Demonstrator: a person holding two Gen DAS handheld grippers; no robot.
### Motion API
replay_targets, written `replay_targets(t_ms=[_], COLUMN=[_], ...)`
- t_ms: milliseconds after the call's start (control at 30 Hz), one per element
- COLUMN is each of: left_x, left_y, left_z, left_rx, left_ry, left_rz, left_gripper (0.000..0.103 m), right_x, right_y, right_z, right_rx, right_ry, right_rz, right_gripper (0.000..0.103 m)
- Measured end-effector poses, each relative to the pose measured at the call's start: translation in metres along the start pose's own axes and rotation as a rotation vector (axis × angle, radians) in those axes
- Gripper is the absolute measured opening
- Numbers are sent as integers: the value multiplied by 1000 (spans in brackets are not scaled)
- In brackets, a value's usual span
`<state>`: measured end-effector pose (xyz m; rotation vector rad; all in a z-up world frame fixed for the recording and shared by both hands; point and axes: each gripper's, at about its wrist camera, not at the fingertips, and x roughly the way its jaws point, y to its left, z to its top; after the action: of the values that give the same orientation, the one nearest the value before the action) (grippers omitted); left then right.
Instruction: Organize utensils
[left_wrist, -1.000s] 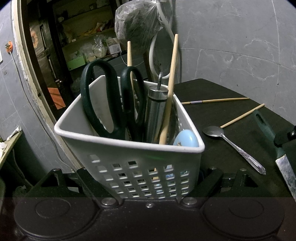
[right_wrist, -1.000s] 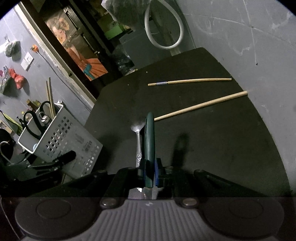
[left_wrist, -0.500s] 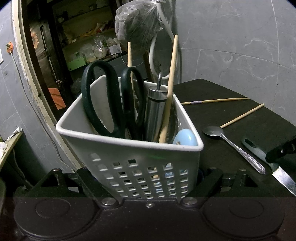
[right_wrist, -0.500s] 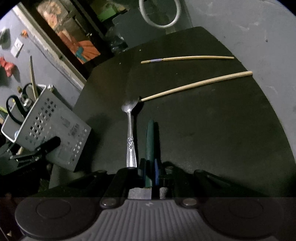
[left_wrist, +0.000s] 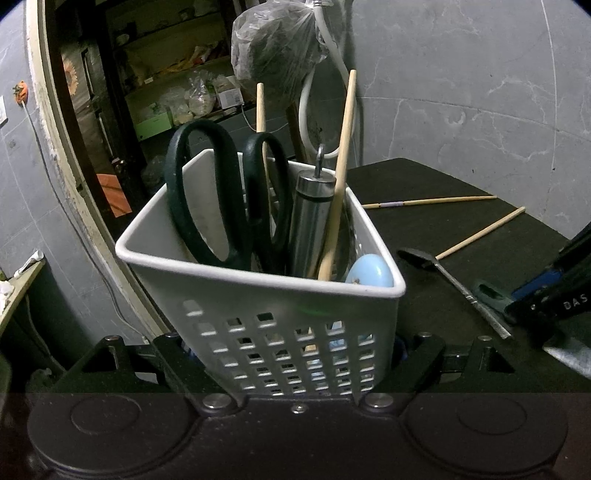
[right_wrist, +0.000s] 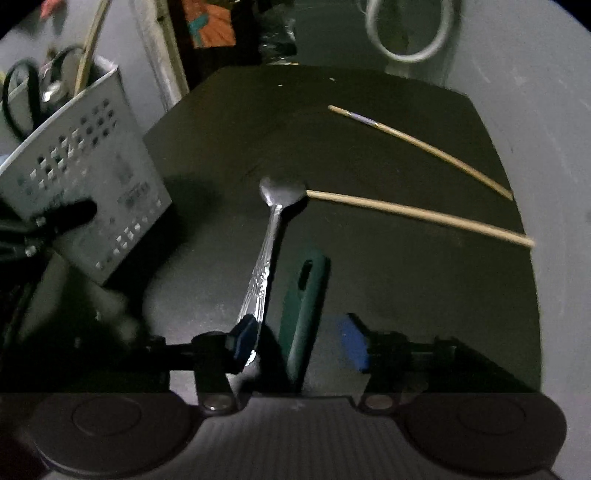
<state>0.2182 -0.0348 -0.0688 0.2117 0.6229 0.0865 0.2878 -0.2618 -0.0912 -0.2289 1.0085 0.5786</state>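
My left gripper (left_wrist: 295, 347) is shut on a white perforated utensil basket (left_wrist: 280, 317), also seen in the right wrist view (right_wrist: 81, 166). The basket holds dark scissors (left_wrist: 221, 199), a steel cylinder (left_wrist: 310, 218), two chopsticks and a pale blue utensil (left_wrist: 369, 275). My right gripper (right_wrist: 299, 341) is open low over the black table (right_wrist: 369, 155). A green-handled knife (right_wrist: 304, 299) lies between its fingers, released. A silver spoon (right_wrist: 266, 236) lies just left of the knife. Two chopsticks (right_wrist: 417, 212) lie further back.
The table stands against a grey marble wall (left_wrist: 461, 92). A doorway with shelves (left_wrist: 147, 92) is at the left behind the basket. A plastic bag (left_wrist: 273, 40) and a white hose (right_wrist: 410, 33) hang at the table's far edge.
My right gripper lowered the knife to the table beside the spoon and opened, letting it go. The view turned clockwise. The left gripper and basket stayed still.
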Motion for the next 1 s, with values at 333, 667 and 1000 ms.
replay_targets(t_ms=[333, 667, 1000], left_x=[-1, 0, 0], left_y=[2, 2, 2], left_z=[-1, -2, -2], left_rx=[-3, 0, 0], left_ry=[-4, -5, -4], left_rz=[-2, -3, -4], left_gripper=[88, 88, 88], right_x=[-9, -39, -77], right_y=[-4, -13, -10], right_z=[2, -10, -22], right_rx=[71, 146, 158], right_ry=[-32, -161, -405], right_rz=[24, 61, 69], right_gripper=[12, 12, 12])
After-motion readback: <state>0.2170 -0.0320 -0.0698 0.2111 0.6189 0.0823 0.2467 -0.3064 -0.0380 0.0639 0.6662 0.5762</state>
